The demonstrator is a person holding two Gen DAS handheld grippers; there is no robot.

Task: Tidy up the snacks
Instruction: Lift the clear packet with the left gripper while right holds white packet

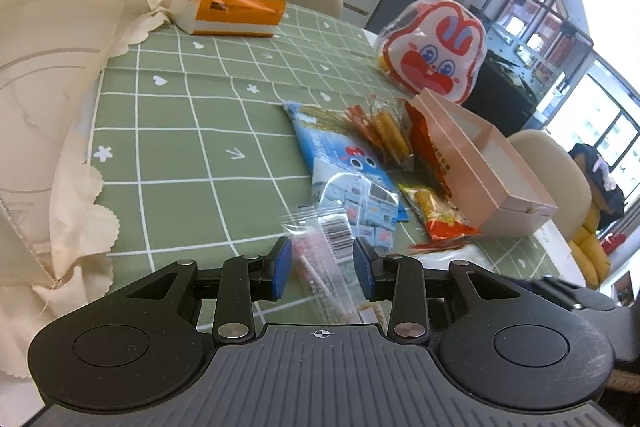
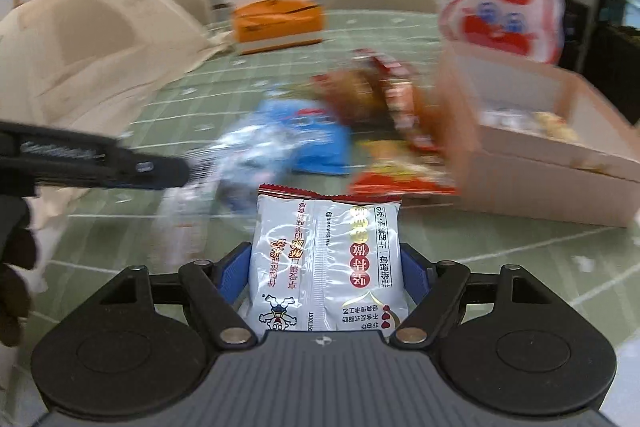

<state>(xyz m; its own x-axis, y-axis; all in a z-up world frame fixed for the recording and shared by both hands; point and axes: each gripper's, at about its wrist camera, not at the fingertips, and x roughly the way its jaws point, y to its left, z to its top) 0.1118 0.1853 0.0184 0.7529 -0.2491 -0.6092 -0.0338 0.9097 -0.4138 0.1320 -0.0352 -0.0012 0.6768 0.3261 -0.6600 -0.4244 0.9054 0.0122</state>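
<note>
One pink box (image 2: 560, 163) holds few snacks; right tool (image 2: 324, 279) grips white packet (image 2: 324, 259); left tool (image 1: 322, 267) straddles clear bag (image 1: 320, 251), grip unclear.

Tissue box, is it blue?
No, the tissue box is orange and white, standing on the green checked tablecloth.

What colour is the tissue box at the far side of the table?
The tissue box is orange on top with a white base; the left wrist view shows it best.

White snack packet (image 2: 326, 267), printed side up, upright between blue pads. Clear barcoded sachet (image 1: 320, 251) lies flat on the green checked cloth; blue, red and yellow packets (image 1: 348, 163) are heaped beside the open pink box (image 1: 492, 179).
</note>
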